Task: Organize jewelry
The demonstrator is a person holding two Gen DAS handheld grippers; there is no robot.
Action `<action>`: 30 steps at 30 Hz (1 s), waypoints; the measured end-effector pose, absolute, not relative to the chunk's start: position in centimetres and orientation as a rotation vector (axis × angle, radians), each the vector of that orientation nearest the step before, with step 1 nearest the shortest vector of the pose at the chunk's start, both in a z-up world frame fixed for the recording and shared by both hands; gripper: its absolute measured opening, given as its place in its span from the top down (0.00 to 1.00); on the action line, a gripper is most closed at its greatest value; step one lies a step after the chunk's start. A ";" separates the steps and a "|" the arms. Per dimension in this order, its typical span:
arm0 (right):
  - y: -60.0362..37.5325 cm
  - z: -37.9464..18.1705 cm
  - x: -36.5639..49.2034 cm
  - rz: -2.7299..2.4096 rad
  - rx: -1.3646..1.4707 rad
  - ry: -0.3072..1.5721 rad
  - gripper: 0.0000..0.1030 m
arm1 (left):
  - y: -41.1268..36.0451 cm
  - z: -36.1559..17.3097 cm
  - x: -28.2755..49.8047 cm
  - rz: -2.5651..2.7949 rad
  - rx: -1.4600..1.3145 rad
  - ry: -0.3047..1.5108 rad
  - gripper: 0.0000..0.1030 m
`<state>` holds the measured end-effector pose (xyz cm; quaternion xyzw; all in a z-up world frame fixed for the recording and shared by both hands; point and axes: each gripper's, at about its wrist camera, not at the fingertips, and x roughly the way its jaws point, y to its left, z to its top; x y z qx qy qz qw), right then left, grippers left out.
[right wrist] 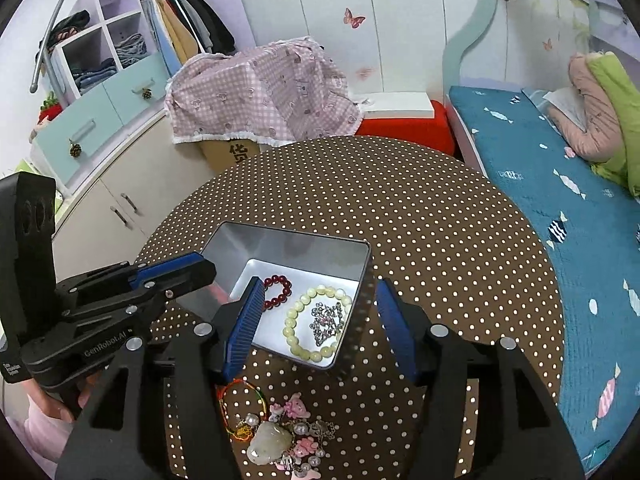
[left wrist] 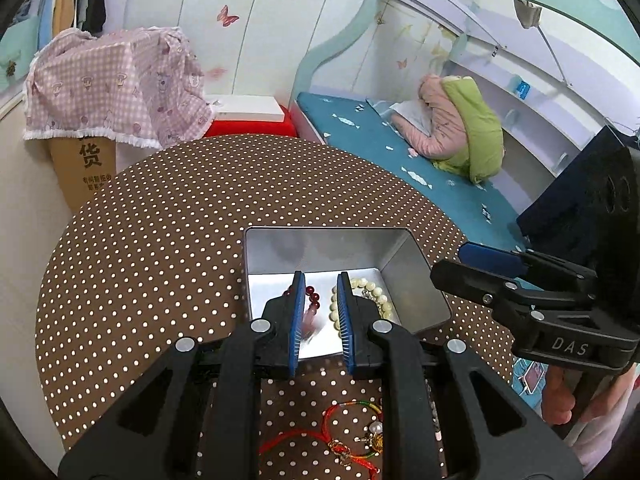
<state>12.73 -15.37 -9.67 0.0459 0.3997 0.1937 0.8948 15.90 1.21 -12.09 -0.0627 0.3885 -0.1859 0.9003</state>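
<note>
Left gripper sits over the near-left part of the metal tin, pointing down into it. Jaws narrow but apart, pads not pressing on anything. A blurred reddish streak sits in the gap; can't tell what it is. The red bead bracelet lies on the tin floor at the left, partly behind the left finger in the left wrist view. From the right wrist camera the left gripper's tip sits at the tin's left rim; a hand grips its handle at lower left.

Tin is open, on the brown polka-dot table. Inside, left to right: red bead bracelet, then the cream bead bracelet, with a silver chain bunched inside the cream loop. Red and cream bracelets lie just beside each other.

Right gripper hangs over the tin's near corner, jaws wide, nothing between the pads. Left finger is above the tin floor near the red bracelet, right finger outside the tin's right wall.

On the table, nearer the camera than the tin, loose pieces in a pile: a red and green cord bracelet, a pale stone pendant, pink charms with pearl beads tangled among them. All outside the tin.

Bed with blue cover to the right of the table.
</note>
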 end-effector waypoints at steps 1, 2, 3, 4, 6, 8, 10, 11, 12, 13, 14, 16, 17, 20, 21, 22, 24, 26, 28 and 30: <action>-15.4 -9.7 12.7 0.402 0.096 0.829 0.46 | 1.3 -12.0 15.8 -0.384 -0.130 0.803 0.75; -15.4 -9.7 12.6 0.401 0.095 0.829 0.46 | 1.4 -12.0 15.7 -0.380 -0.129 0.801 0.62; -15.4 -9.7 12.6 0.400 0.094 0.829 0.46 | 1.5 -11.8 15.5 -0.372 -0.129 0.791 0.57; -15.5 -9.7 12.4 0.400 0.093 0.828 0.46 | 1.5 -11.8 15.3 -0.373 -0.131 0.787 0.57; -15.7 -9.7 12.1 0.396 0.094 0.828 0.45 | 1.6 -11.6 15.1 -0.376 -0.133 0.786 0.57; -15.9 -9.7 12.0 0.390 0.095 0.827 0.45 | 1.8 -11.5 14.7 -0.368 -0.130 0.781 0.57; -16.1 -9.7 11.8 0.385 0.098 0.825 0.45 | 1.9 -11.4 14.2 -0.367 -0.129 0.778 0.57; -16.3 -9.7 11.7 0.382 0.100 0.824 0.45 | 1.9 -11.3 14.1 -0.364 -0.128 0.777 0.57; -16.4 -9.7 11.5 0.376 0.101 0.824 0.45 | 1.9 -11.3 13.8 -0.362 -0.129 0.775 0.57; -16.4 -9.7 11.4 0.372 0.101 0.825 0.45 | 1.9 -11.3 13.7 -0.361 -0.128 0.775 0.57; -16.4 -9.7 11.1 0.371 0.101 0.824 0.45 | 1.9 -11.3 13.5 -0.361 -0.128 0.775 0.57; -16.4 -9.7 10.7 0.374 0.102 0.822 0.45 | 2.0 -11.3 12.9 -0.356 -0.125 0.777 0.54; -16.4 -9.8 10.5 0.376 0.101 0.821 0.44 | 1.8 -11.4 12.7 -0.359 -0.125 0.779 0.51; -16.2 -10.1 10.0 0.375 0.098 0.827 0.43 | 1.6 -11.8 12.0 -0.359 -0.122 0.796 0.46; -16.2 -10.2 9.9 0.376 0.098 0.830 0.43 | 1.4 -11.9 11.8 -0.360 -0.121 0.803 0.46; -16.2 -10.4 9.7 0.380 0.100 0.835 0.43 | 1.2 -12.2 11.5 -0.362 -0.119 0.813 0.46; -16.1 -10.7 9.4 0.389 0.103 0.842 0.43 | 0.7 -12.5 11.0 -0.356 -0.113 0.825 0.46; -15.9 -11.1 9.1 0.394 0.098 0.848 0.43 | 0.4 -13.1 10.3 -0.340 -0.106 0.841 0.46; -16.0 -11.5 8.7 0.393 0.093 0.856 0.43 | 0.0 -13.7 9.8 -0.336 -0.099 0.860 0.46; -16.1 -12.0 8.2 0.392 0.094 0.867 0.43 | -0.4 -14.4 9.2 -0.330 -0.092 0.887 0.46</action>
